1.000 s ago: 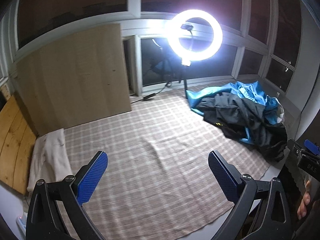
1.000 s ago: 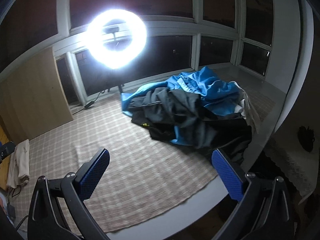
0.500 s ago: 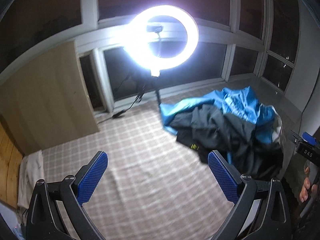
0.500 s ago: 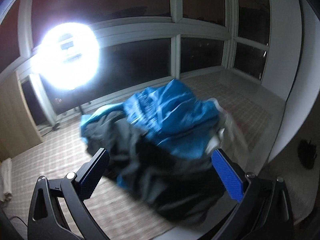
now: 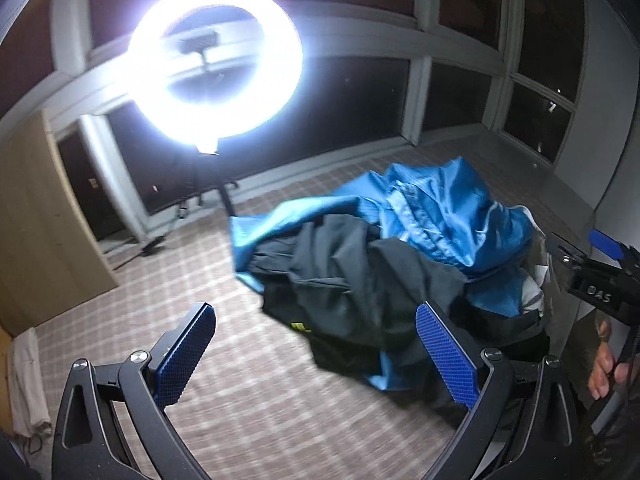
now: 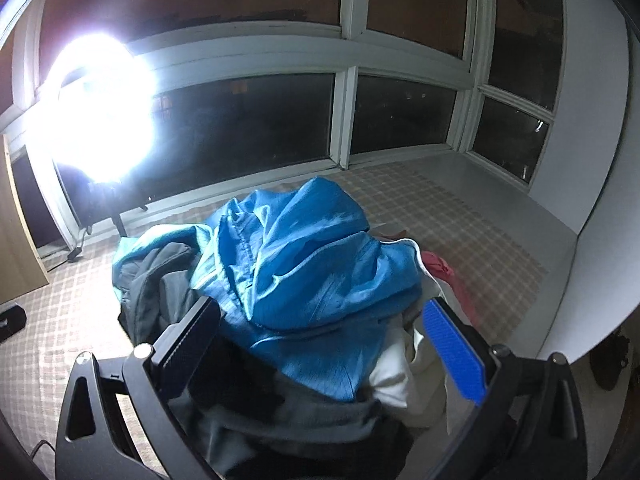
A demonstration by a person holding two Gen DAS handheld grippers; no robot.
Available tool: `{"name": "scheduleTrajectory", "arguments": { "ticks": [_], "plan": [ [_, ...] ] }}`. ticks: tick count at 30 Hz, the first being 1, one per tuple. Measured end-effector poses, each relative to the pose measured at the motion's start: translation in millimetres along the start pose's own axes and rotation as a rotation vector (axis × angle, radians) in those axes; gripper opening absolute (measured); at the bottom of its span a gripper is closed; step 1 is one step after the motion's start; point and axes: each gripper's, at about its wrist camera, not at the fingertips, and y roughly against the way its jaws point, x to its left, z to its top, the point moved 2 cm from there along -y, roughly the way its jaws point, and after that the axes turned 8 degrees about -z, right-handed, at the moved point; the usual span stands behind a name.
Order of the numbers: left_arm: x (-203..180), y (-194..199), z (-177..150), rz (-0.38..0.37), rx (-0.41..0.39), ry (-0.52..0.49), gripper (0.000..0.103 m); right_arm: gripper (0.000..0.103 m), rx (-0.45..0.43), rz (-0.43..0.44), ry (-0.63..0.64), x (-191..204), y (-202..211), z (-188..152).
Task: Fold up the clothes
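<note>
My left tool [image 5: 316,354] hangs spread wide above the checked cloth [image 5: 248,392] that covers the surface, its blue pads [image 5: 182,354] holding nothing. My right tool [image 6: 320,350] is spread just as wide, with the near edge of the clothes heap [image 6: 288,280] lying between its fingers; I cannot tell whether the pads touch the fabric.

In the left wrist view my right hand [image 5: 606,368] shows at the right edge, gripping its tool's handle.

The heap sits on the right half of the surface. A dark grey garment [image 5: 360,280] lies at its near left, a shiny blue jacket [image 6: 304,264] is piled on top, something white [image 6: 400,384] spills out at the near right, and a bit of pink cloth [image 6: 444,270] shows on the far right.

A folded pale towel [image 5: 24,384] lies at the near left edge. Farther back a ring light [image 5: 216,64] glares on its stand before dark windows [image 6: 404,112], and a wooden panel [image 5: 36,216] leans at the far left.
</note>
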Motion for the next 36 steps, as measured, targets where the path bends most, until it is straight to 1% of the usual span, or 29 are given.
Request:
{"name": "scheduleTrajectory", "arguments": {
  "ticks": [3, 6, 7, 8, 9, 10, 12, 14, 16, 19, 21, 22, 23, 24, 26, 27, 29, 32, 35, 36],
  "plan": [
    [-10.0, -15.5, 1.8, -0.01, 0.025, -0.011, 0.101, 0.102, 0.022, 0.024, -0.004, 0.4, -16.0, -0.2],
    [-11.6, -29.5, 1.5, -0.011, 0.054, -0.005, 0.101, 0.101, 0.03, 0.034, 0.018, 4.5, -33.7, -0.3],
    [-10.5, -32.5, 1.4, -0.01, 0.061, -0.003, 0.101, 0.092, 0.035, 0.035, 0.026, 5.9, -41.9, -0.4],
    [-7.4, -34.1, 0.8, -0.005, 0.067, -0.002, 0.101, 0.085, 0.047, 0.038, 0.032, 6.9, -48.5, -0.5],
    [-3.9, -35.4, 0.1, 0.0, 0.073, 0.0, 0.101, 0.073, 0.058, 0.04, 0.033, 7.2, -53.3, -1.0],
    [1.9, -34.2, 0.0, 0.009, 0.071, 0.007, 0.101, 0.07, 0.079, 0.063, 0.03, 7.4, -60.4, -1.4],
    [14.7, -30.6, -0.2, 0.026, 0.065, 0.023, 0.101, 0.07, 0.127, 0.119, 0.03, 9.8, -75.1, -2.2],
    [30.3, -26.3, -1.7, 0.036, 0.06, 0.055, 0.101, 0.07, 0.155, 0.168, 0.038, 18.0, -86.5, -2.1],
    [46.4, -22.0, -3.6, 0.044, 0.056, 0.09, 0.101, 0.07, 0.171, 0.188, 0.068, 31.1, -98.8, 0.4],
    [68.2, -18.4, -7.1, 0.066, 0.053, 0.128, 0.101, 0.071, 0.202, 0.186, 0.159, 57.9, -122.1, 3.0],
    [80.1, -17.2, -10.0, 0.083, 0.052, 0.151, 0.101, 0.071, 0.253, 0.228, 0.129, 57.2, -143.3, 1.5],
    [88.3, -16.2, -12.8, 0.093, 0.053, 0.169, 0.101, 0.062, 0.279, 0.249, 0.112, 56.5, -153.9, 0.8],
    [95.3, -14.6, -15.4, 0.098, 0.053, 0.185, 0.1, 0.045, 0.305, 0.271, 0.094, 55.8, -164.6, 0.0],
    [101.8, -12.8, -18.0, 0.102, 0.053, 0.2, 0.1, 0.002, 0.331, 0.292, 0.077, 55.0, -175.2, -0.7],
    [114.6, -7.7, -23.9, 0.121, 0.047, 0.223, 0.1, 0.004, 0.383, 0.335, 0.042, 53.6, -196.4, -2.2],
    [120.6, -4.7, -26.4, 0.132, 0.043, 0.233, 0.1, 0.003, 0.376, 0.371, 0.001, 45.5, -195.5, 6.6],
    [132.8, 2.0, -30.6, 0.152, 0.036, 0.253, 0.1, 0.003, 0.27, 0.39, -0.057, 22.7, -173.7, 47.0],
    [147.9, 11.5, -35.4, 0.178, 0.023, 0.283, 0.1, 0.003, 0.075, 0.38, -0.141, -12.0, -126.3, 111.7],
    [158.1, 23.5, -37.9, 0.21, 0.003, 0.306, 0.099, 0.003, -0.093, 0.354, -0.169, -43.2, -66.3, 185.2],
    [160.1, 27.8, -37.7, 0.215, -0.005, 0.309, 0.099, 0.003, -0.141, 0.342, -0.171, -50.2, -46.3, 204.7]
  ]
}}
